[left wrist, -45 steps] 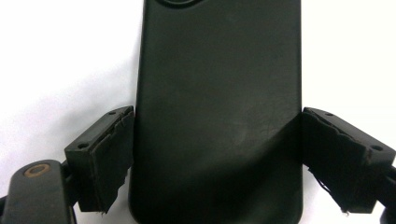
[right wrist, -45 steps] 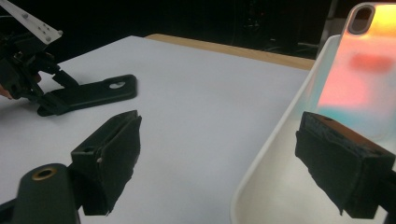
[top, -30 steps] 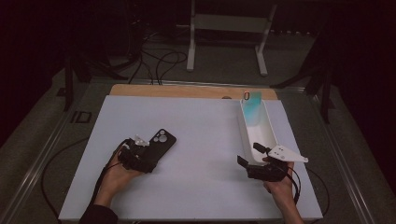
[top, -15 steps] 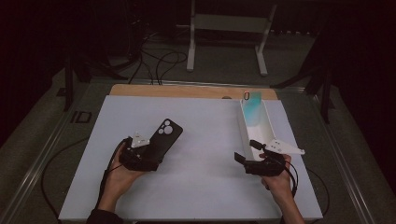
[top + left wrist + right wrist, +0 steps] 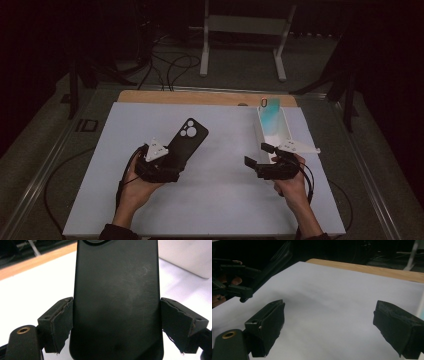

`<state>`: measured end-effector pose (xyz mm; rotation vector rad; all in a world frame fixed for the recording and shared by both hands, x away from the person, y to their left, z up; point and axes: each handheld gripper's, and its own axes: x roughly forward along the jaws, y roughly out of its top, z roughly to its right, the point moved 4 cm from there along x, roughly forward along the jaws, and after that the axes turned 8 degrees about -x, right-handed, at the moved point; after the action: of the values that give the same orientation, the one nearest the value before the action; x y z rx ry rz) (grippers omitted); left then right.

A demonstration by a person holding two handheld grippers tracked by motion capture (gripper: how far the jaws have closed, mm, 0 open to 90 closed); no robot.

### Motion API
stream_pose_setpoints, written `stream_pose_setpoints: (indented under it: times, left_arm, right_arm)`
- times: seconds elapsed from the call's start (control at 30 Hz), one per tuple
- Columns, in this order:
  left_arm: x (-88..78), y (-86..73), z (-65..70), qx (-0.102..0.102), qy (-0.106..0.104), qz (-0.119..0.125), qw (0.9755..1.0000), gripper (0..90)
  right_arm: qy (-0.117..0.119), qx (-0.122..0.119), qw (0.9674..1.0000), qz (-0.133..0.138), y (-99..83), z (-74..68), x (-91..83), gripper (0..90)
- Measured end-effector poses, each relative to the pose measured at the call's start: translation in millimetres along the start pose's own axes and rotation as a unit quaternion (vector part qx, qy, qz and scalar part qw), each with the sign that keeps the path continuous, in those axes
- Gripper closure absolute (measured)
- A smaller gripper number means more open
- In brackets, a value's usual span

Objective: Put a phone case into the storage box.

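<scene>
**Left gripper clamps a black phone case; right gripper open over the white sheet**

In the high view the left gripper (image 5: 167, 162) sits at the near left of the table (image 5: 210, 97), held in the person's left hand (image 5: 137, 185). Its jaws are clamped on the lower end of a black phone case (image 5: 186, 142), which slants up and to the right from the gripper, its camera cutout at the far end. The left gripper view shows the case (image 5: 116, 297) squeezed between the two pads (image 5: 60, 320), one touching each long edge, with the white sheet (image 5: 32, 290) underneath.

The right gripper (image 5: 260, 155) is at the near right, held in the right hand (image 5: 290, 182). Its jaws stand wide apart with nothing between them, as the right gripper view shows: only the bare sheet (image 5: 332, 305) lies between the pads (image 5: 270, 320). That view also catches the left gripper (image 5: 234, 288) at its left edge.

A narrow white tray (image 5: 285, 131) lies just beyond the right gripper, running toward the table's far edge. Something teal (image 5: 270, 120) lies inside it; what it is cannot be told. The tray and the case are well apart. A strip of bare wood (image 5: 200, 97) shows beyond the sheet.
</scene>
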<state>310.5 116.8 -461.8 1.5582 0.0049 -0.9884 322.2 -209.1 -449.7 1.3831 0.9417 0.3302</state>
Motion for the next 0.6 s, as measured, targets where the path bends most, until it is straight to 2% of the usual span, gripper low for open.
stream_pose_setpoints:
  times: [0.2, 0.6]
  left_arm:
    - [0.1, 0.8, 5.6, 0.01, -0.005, 0.01, 0.9999, 15.7]
    - [2.8, 5.4, 20.3, 0.025, -0.022, 0.021, 0.9992, 15.6]
  right_arm:
    - [0.014, -0.009, 0.9999, -0.004, 8.9, -7.7, 12.8, 10.0]
    - [0.042, -0.005, 0.9991, -0.005, 30.2, -20.5, 32.3, 10.1]
